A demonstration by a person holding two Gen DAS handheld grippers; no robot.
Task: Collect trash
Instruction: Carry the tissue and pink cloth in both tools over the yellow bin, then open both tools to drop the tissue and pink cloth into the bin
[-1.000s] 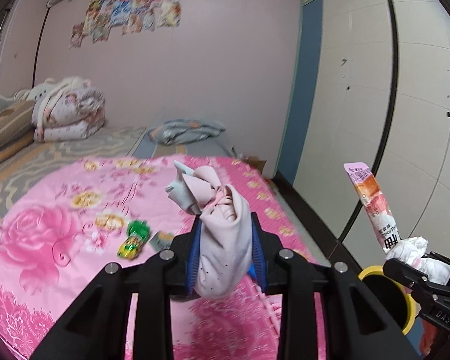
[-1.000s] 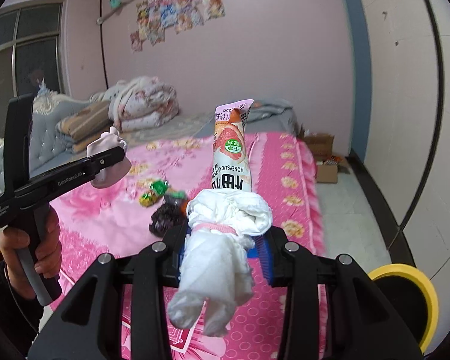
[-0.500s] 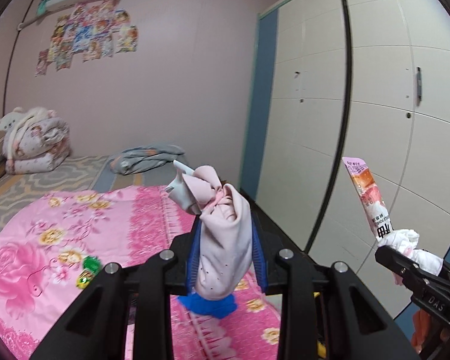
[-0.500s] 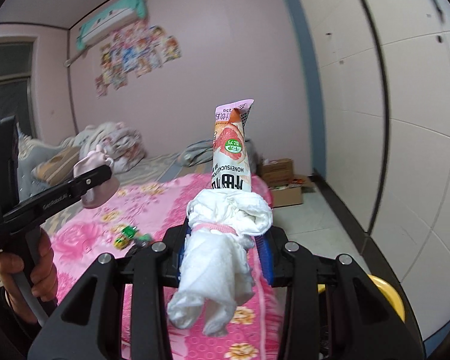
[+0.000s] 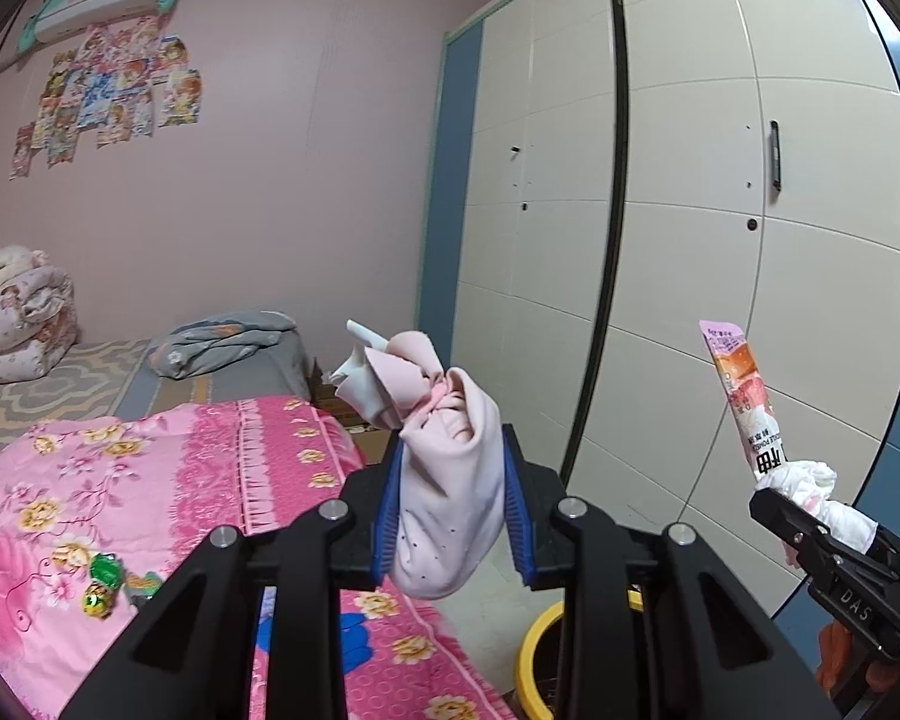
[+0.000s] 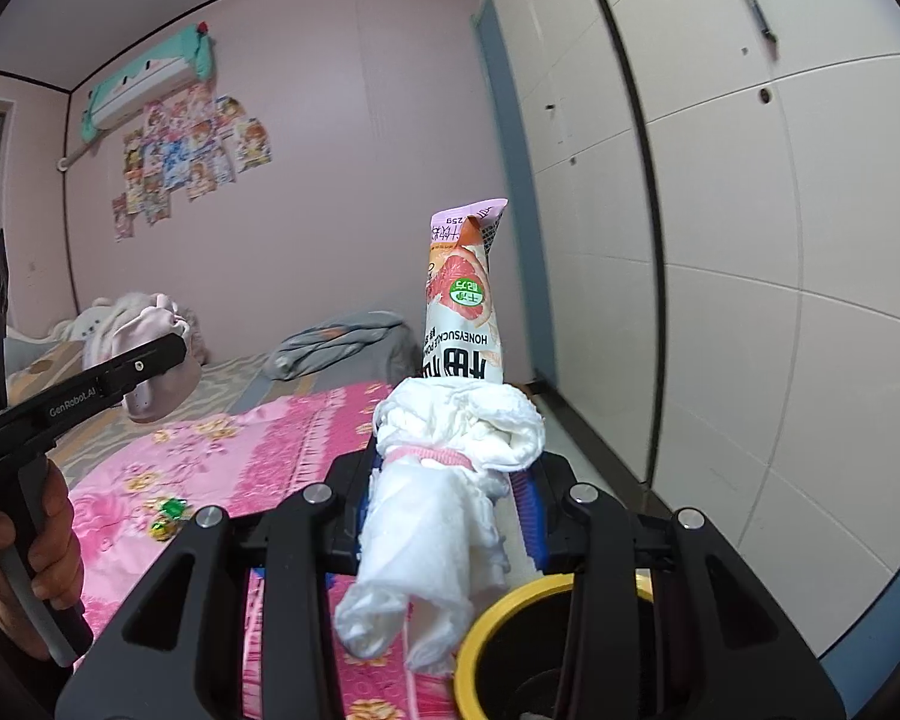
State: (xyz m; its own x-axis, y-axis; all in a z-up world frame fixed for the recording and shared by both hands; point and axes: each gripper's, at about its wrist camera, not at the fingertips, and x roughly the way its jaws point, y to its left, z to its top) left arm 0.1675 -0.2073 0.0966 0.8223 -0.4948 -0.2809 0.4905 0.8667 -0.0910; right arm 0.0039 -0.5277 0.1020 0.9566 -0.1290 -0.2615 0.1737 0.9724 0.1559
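My left gripper [image 5: 450, 501] is shut on a crumpled pale pink wad [image 5: 444, 480], held in the air past the bed's edge; it also shows in the right wrist view [image 6: 144, 360]. My right gripper [image 6: 447, 483] is shut on a white crumpled tissue [image 6: 444, 480] and an upright orange-pink snack wrapper [image 6: 465, 306], also in the left wrist view [image 5: 744, 396]. A yellow-rimmed bin [image 6: 510, 618] stands on the floor just below the right gripper, and below the left gripper's right finger [image 5: 537, 654]. Green candy wrappers [image 5: 102, 585] lie on the pink bedspread [image 5: 150, 480].
A white wardrobe [image 5: 690, 240] fills the right side. Folded quilts [image 5: 18, 330] and a grey bundle [image 5: 228, 342] lie at the bed's far end. A cardboard box [image 5: 354, 414] sits on the floor by the wall. A blue scrap [image 5: 348, 642] lies on the bedspread.
Both grippers have swung right, away from the bed toward the wardrobe, still holding their trash. The yellow bin has come in under both grippers.
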